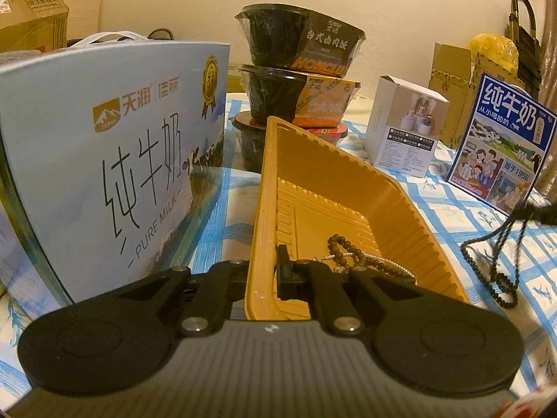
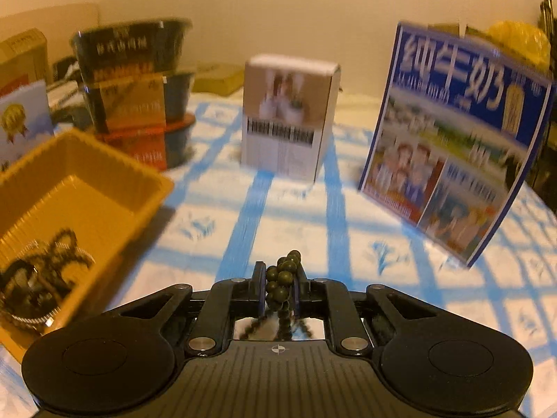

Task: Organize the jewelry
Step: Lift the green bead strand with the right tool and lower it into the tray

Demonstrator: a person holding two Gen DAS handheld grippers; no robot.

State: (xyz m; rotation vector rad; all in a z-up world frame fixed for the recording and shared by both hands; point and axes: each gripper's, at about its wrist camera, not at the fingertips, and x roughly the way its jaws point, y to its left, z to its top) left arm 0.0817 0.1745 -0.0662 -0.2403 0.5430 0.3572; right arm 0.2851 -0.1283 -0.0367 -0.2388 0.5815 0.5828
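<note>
The big pale-blue milk carton stands at the left of the bench, close beside the yellow tray. The tray is tipped up on its left side, its near wall pinched between the pressed-together jaws of the left gripper. Inside it lie a brown bead string and a thin silvery chain, tangled together at the near end. Behind the tray rises a stack of three black meal bowls. To the right stand a white box and a blue milk poster-box (it leans slightly), with the checked cloth open between them and the tray. The right gripper has its jaws closed on a dark bead necklace; the beads bunch between the pads, and in the left wrist view its loop hangs down to the bench right of the tray.
</note>
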